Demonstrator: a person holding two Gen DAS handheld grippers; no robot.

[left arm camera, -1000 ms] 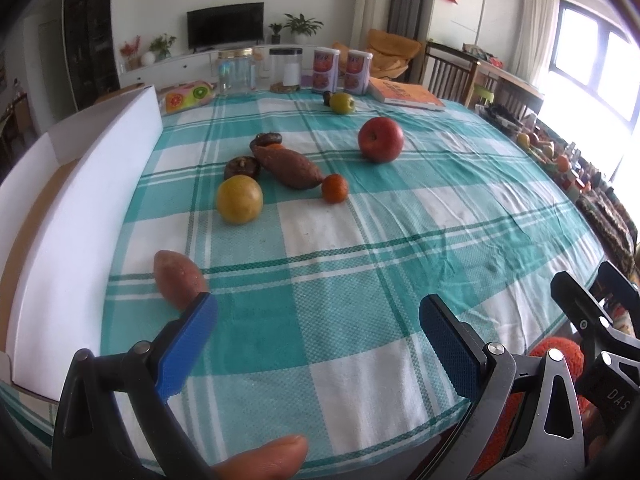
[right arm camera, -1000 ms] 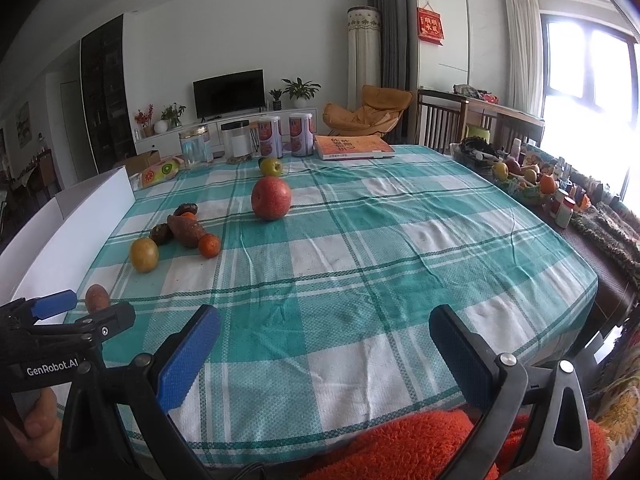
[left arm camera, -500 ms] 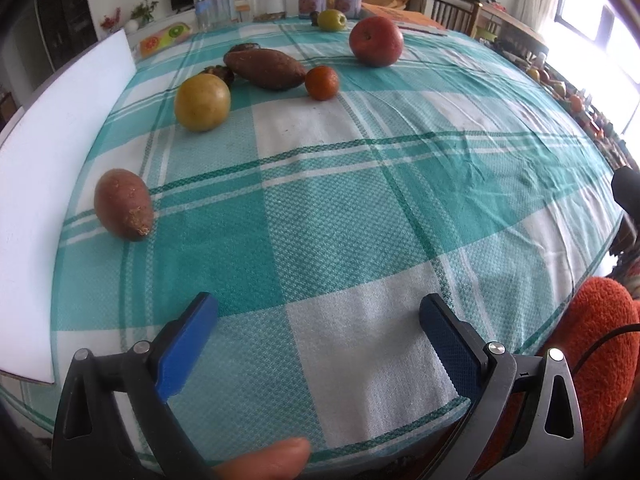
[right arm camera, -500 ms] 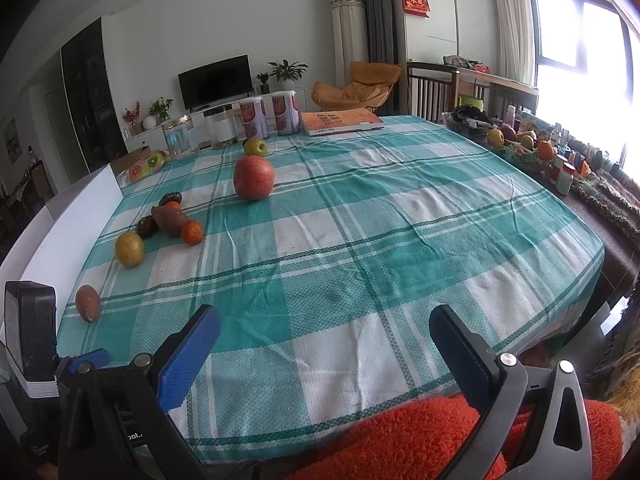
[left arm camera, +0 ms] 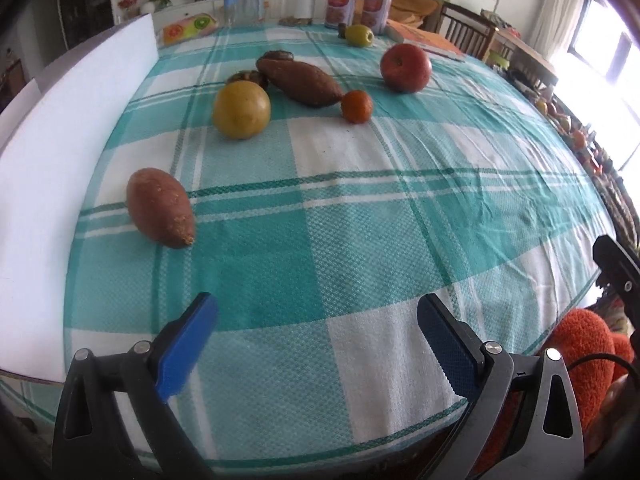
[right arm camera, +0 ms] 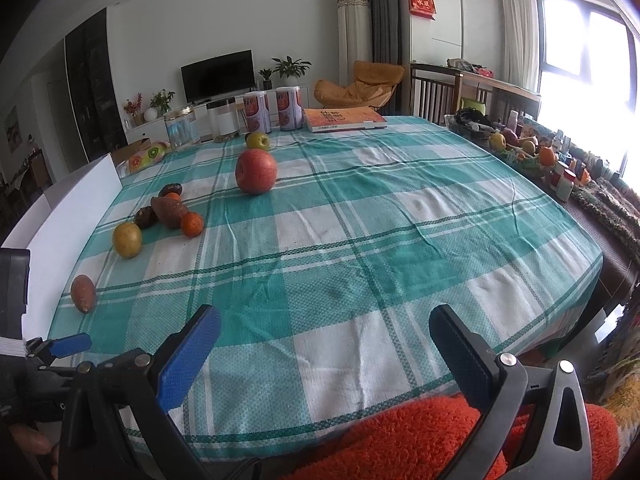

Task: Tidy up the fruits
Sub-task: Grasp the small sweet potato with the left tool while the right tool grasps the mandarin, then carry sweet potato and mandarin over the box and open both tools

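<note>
On the teal checked tablecloth lie a small sweet potato (left arm camera: 160, 207) at near left, a yellow round fruit (left arm camera: 241, 109), a large sweet potato (left arm camera: 300, 82), a small orange (left arm camera: 356, 106), a red apple (left arm camera: 405, 67), a green apple (left arm camera: 359, 35) and dark fruits (left arm camera: 248, 77). My left gripper (left arm camera: 316, 336) is open and empty over the near table edge, short of the small sweet potato. My right gripper (right arm camera: 324, 348) is open and empty at the near edge; the red apple (right arm camera: 256, 171) and the small sweet potato (right arm camera: 83, 293) lie far ahead to its left.
A white foam board (left arm camera: 60, 168) stands along the table's left edge. Jars and two cans (right arm camera: 272, 109) line the far edge beside an orange book (right arm camera: 344, 119). A side shelf with fruit and bottles (right arm camera: 532, 152) is to the right. Orange fuzzy fabric (right arm camera: 400, 440) lies below the right gripper.
My left gripper has moved forward and tilted down over the table, so the fruits look closer. The right gripper has shifted slightly. Both stay open.
</note>
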